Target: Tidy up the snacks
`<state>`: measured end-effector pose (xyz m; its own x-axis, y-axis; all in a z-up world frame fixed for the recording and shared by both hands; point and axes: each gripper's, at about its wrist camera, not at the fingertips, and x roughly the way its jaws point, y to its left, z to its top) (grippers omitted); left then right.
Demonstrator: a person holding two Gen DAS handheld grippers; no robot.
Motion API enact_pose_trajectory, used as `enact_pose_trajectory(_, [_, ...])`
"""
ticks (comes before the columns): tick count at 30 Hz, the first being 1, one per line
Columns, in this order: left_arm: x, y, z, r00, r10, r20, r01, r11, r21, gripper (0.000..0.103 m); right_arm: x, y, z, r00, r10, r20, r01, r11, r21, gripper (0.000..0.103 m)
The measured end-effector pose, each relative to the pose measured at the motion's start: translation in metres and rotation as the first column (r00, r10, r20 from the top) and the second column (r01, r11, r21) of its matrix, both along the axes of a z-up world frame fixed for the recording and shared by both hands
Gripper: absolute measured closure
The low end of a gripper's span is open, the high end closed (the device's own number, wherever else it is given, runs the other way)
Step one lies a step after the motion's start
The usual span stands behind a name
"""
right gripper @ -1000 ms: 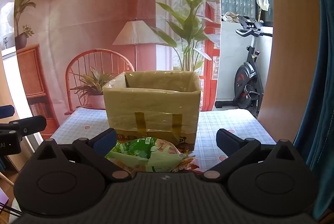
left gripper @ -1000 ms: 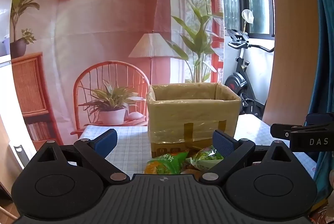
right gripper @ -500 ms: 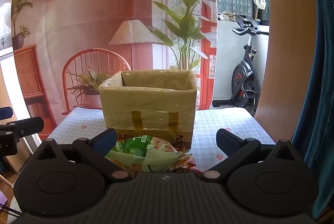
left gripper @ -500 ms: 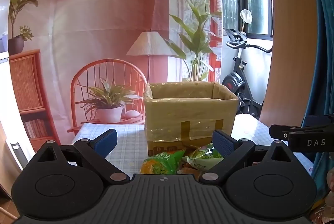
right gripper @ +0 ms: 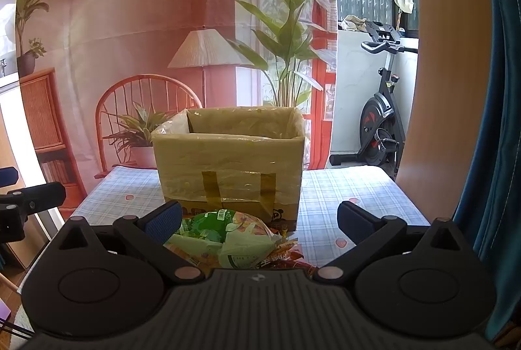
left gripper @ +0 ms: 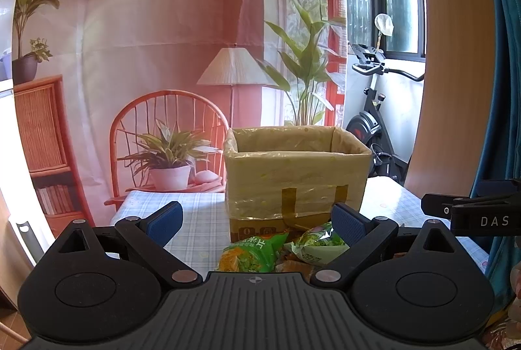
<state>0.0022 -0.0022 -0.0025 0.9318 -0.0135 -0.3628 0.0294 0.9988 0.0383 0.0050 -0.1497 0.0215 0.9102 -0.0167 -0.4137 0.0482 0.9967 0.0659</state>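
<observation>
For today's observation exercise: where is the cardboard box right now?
The cardboard box stands upright and open-topped on the checked tablecloth, centre in both views, just behind the pile of snack packets, with a potted plant to its left.

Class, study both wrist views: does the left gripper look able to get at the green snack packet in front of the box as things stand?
Probably yes. The left gripper is open, and the green snack packet lies just ahead, low between its fingers, on the near side of the cardboard box. Nothing stands between them; the right gripper is off to the side.
</observation>
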Motion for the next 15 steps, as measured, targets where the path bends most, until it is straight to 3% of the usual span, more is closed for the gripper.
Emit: enact_pose_trajectory(15, [-0.0001, -0.0002, -0.0004, 1.000, 0.000, 0.001, 0.000, 1.000, 0.000, 0.004, -0.0002, 0.0000, -0.0001, 1.000, -0.001, -0.001, 0.001, 1.000, 0.001, 0.000])
